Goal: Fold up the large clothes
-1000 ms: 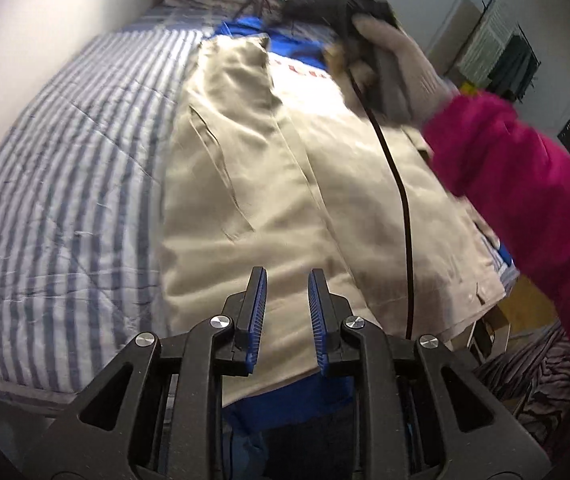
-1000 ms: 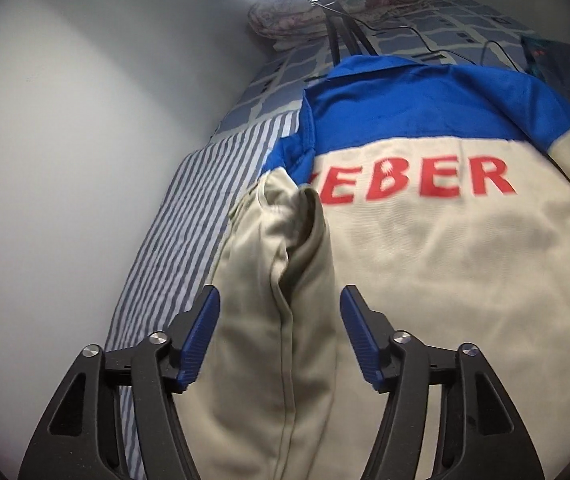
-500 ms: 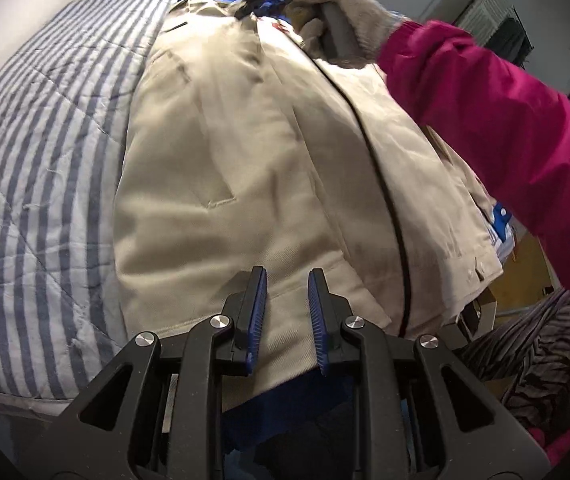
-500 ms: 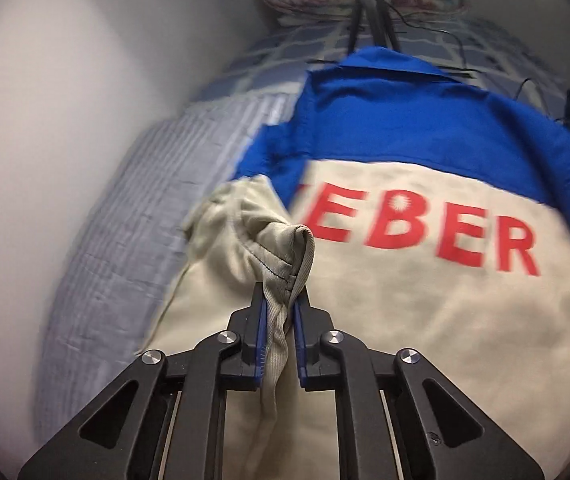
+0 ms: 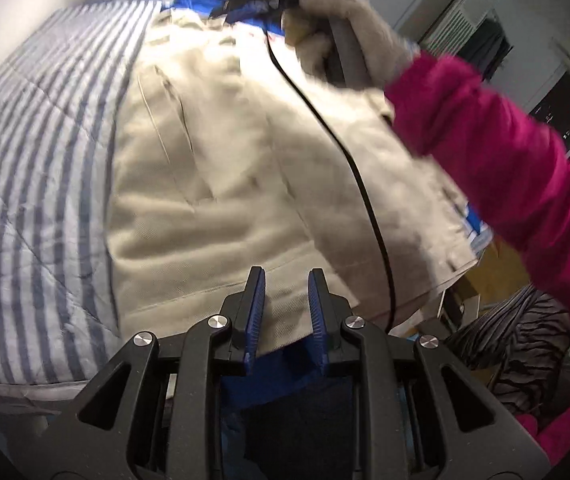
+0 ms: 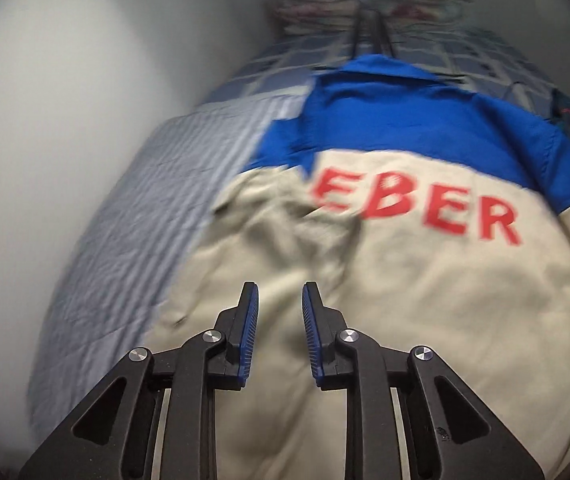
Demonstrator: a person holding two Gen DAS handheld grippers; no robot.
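The beige-and-blue jacket [image 6: 385, 280] lies spread on the striped bed [image 5: 37, 184], the left gripper [image 5: 283, 304] narrowly apart over its hem, the right gripper [image 6: 279, 316], jaws just reopened, empty above the fabric.

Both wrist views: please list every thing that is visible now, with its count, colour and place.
jacket: 1, beige with blue shoulders and red letters, lying back up on the bed
bedcover: 1, blue and white stripes, under the jacket
folded bedding: 1 blurred pile, pale pattern, far end of the bed
cable: 1, black, running across the jacket
striped cloth: 1, black and grey, beside the bed
sleeve: 1, pink, over the jacket
gloved hand: 1, pale, near the collar
left gripper: 1, black with blue pads, at the hem, narrowly apart; grip unclear
right gripper: 1, black with blue pads, jaws have just been opening, nothing between them
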